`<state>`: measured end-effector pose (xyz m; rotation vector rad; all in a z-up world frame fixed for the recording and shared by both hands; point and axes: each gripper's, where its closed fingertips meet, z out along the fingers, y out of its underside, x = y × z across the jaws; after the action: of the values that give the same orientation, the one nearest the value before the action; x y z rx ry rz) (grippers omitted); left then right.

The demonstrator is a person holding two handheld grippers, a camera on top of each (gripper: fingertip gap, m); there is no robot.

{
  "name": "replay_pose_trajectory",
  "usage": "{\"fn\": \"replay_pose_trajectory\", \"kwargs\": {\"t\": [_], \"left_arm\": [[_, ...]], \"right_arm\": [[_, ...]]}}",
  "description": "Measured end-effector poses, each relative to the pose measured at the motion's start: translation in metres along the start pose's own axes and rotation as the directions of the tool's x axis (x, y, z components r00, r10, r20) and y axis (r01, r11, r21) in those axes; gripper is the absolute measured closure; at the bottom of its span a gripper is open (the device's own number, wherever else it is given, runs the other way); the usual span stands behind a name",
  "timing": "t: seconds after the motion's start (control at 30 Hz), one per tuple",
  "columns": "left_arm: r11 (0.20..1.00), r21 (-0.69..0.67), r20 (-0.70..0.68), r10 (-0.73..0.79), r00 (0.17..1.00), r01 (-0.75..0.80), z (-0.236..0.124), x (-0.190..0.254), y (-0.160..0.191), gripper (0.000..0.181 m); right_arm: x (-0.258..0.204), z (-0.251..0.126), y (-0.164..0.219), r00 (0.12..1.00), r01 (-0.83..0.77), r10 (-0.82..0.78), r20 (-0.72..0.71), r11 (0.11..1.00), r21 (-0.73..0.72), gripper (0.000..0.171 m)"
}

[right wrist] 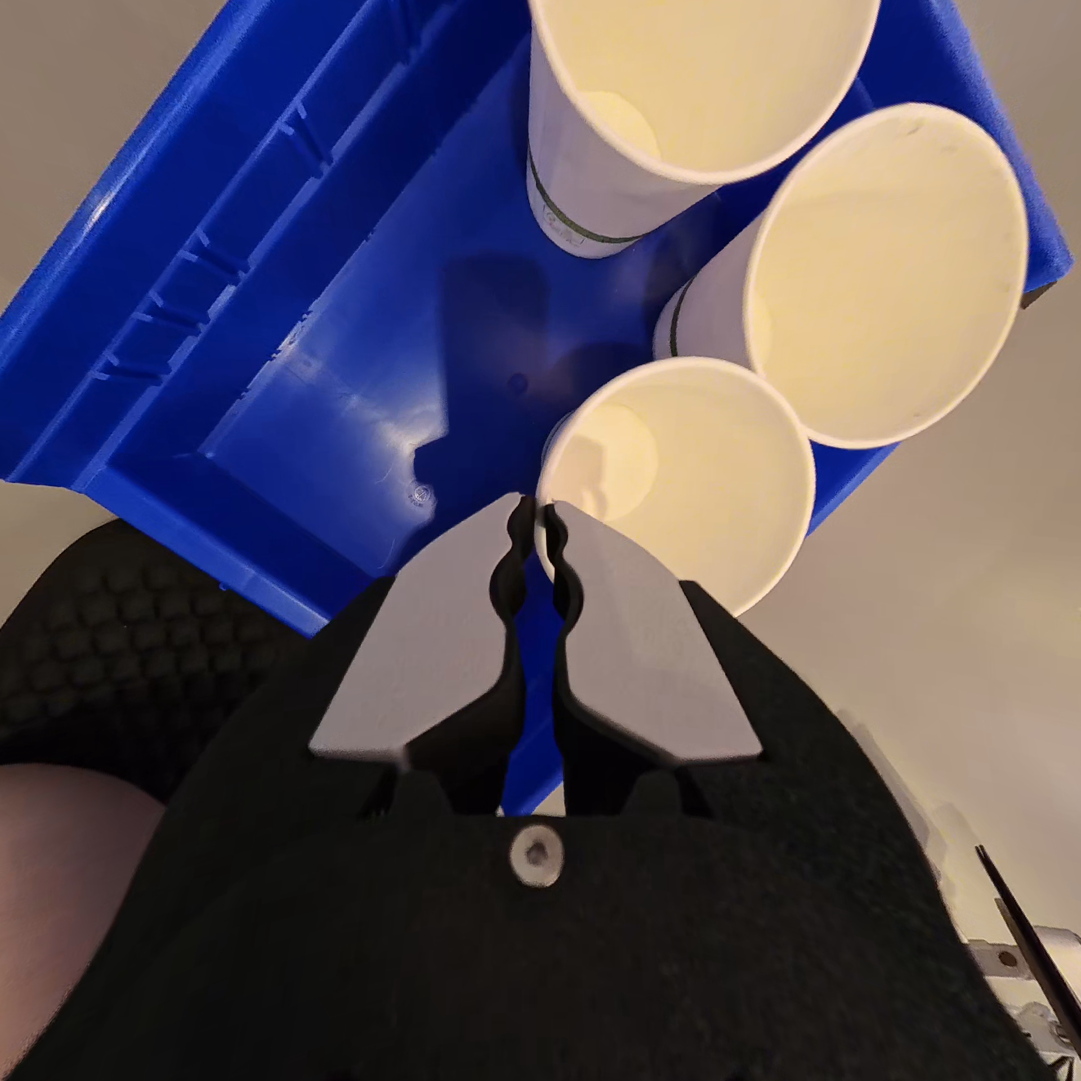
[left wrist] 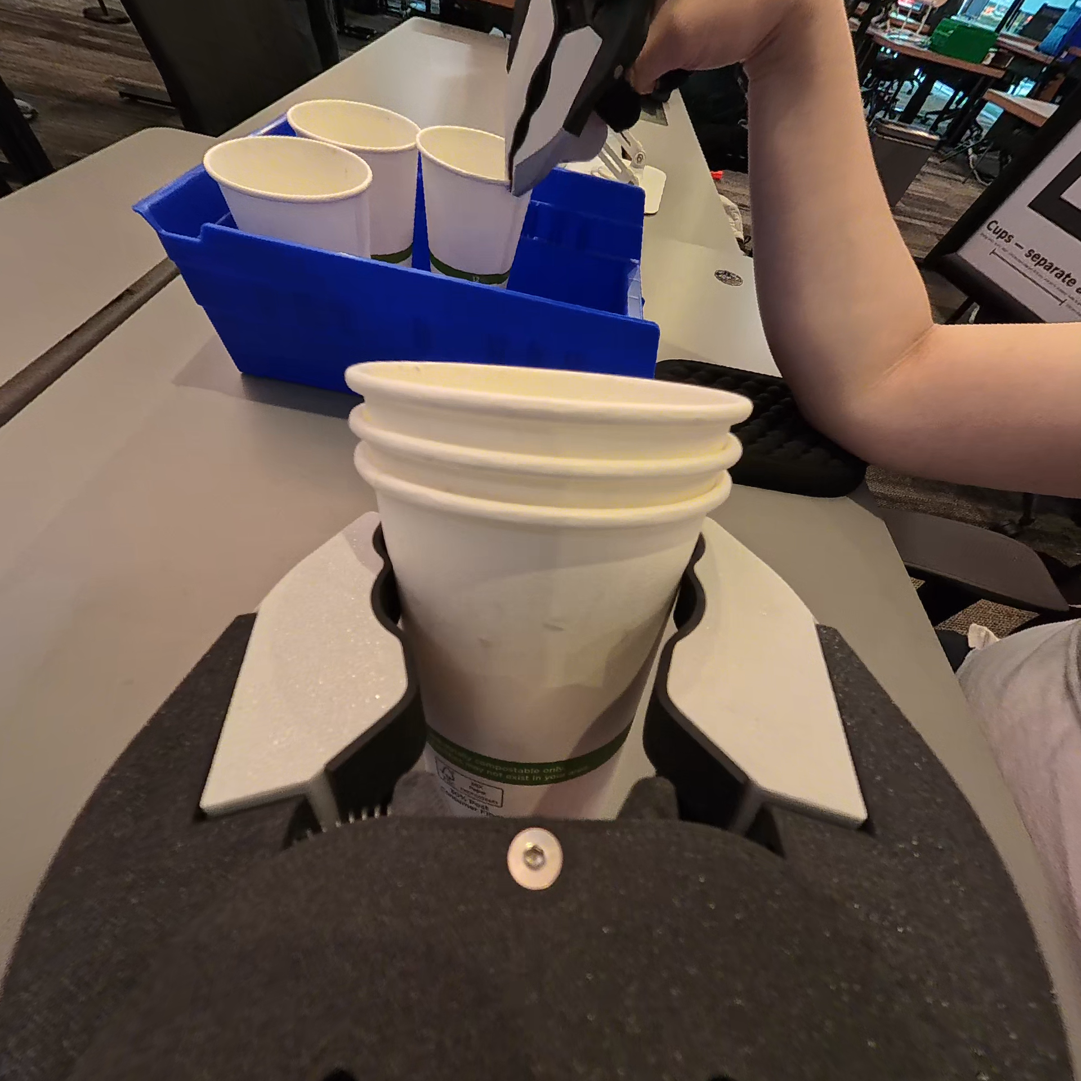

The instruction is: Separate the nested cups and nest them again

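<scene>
My left gripper (left wrist: pixel 538 532) is shut on the lowest cup of a stack of three nested white paper cups (left wrist: pixel 538 614), held upright above the grey table (left wrist: pixel 117 468). Three single white cups stand in a blue bin (left wrist: pixel 409 327): one front left (left wrist: pixel 289 187), one behind it (left wrist: pixel 357 134), one to the right (left wrist: pixel 468 205). My right gripper (left wrist: pixel 520 181) reaches down from above and pinches the rim of the right cup. In the right wrist view, that gripper (right wrist: pixel 535 509) is shut on the near cup's (right wrist: pixel 690 479) rim, with the two other cups (right wrist: pixel 889 275) (right wrist: pixel 702 76) beyond it in the bin (right wrist: pixel 263 292).
A black textured pad (left wrist: pixel 778 433) lies right of the bin, under a person's forearm (left wrist: pixel 936 380); it also shows in the right wrist view (right wrist: pixel 117 632). A sign board (left wrist: pixel 1029 251) leans at the far right. A white device (left wrist: pixel 632 169) sits behind the bin.
</scene>
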<state>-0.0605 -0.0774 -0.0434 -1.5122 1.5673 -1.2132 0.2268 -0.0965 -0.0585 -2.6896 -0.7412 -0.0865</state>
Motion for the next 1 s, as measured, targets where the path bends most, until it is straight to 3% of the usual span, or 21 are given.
{"fn": "replay_pose_trajectory", "kwargs": {"t": [0.73, 0.83, 1.0], "left_arm": [[1.0, 0.001, -0.006, 0.001, 1.0, -0.001, 0.0, 0.002, -0.001, 0.088], [1.0, 0.005, -0.006, 0.001, 1.0, -0.001, 0.0, 0.002, -0.002, 0.088], [1.0, 0.02, -0.006, -0.002, 1.0, 0.002, -0.002, 0.003, -0.005, 0.087]], "right_arm": [[0.003, 0.002, -0.002, 1.0, -0.002, 0.002, -0.012, 1.0, 0.017, 0.167], [0.008, 0.003, 0.006, 0.999, -0.015, 0.014, -0.044, 1.0, -0.027, 0.154], [0.005, -0.017, -0.01, 0.997, -0.012, 0.018, -0.076, 0.997, 0.08, 0.147]]}}
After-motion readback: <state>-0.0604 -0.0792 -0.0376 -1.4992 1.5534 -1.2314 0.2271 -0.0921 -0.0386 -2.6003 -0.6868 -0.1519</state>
